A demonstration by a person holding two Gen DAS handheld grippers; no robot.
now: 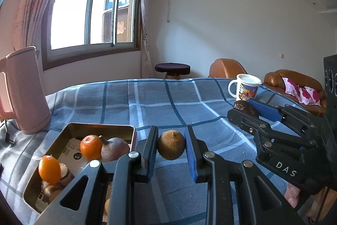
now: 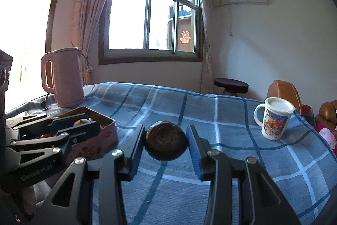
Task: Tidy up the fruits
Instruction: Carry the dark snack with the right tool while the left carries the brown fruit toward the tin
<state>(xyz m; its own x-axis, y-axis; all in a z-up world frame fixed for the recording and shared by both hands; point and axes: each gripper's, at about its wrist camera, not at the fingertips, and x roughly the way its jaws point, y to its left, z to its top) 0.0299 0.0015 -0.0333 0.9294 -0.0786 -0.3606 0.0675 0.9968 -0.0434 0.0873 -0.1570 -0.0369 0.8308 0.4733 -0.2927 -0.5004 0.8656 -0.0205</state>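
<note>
Bench [image 1: 147, 98]: covered by a blue checked cloth.
Kettle [image 1: 23, 94]: pink, at the bench's left edge.
Tin [image 1: 80, 130]: open, near the left front edge, holding oranges [image 1: 91, 146] and other fruit.
Mug [image 2: 273, 121]: lidded, toward the right edge.
Left gripper [image 1: 171, 148]: jaws closed on a small brown fruit [image 1: 171, 144], held between the pads just right of the tin.
Right gripper [image 2: 166, 143]: jaws clamped on a dark round fruit [image 2: 166, 142], above mid-bench.
</note>
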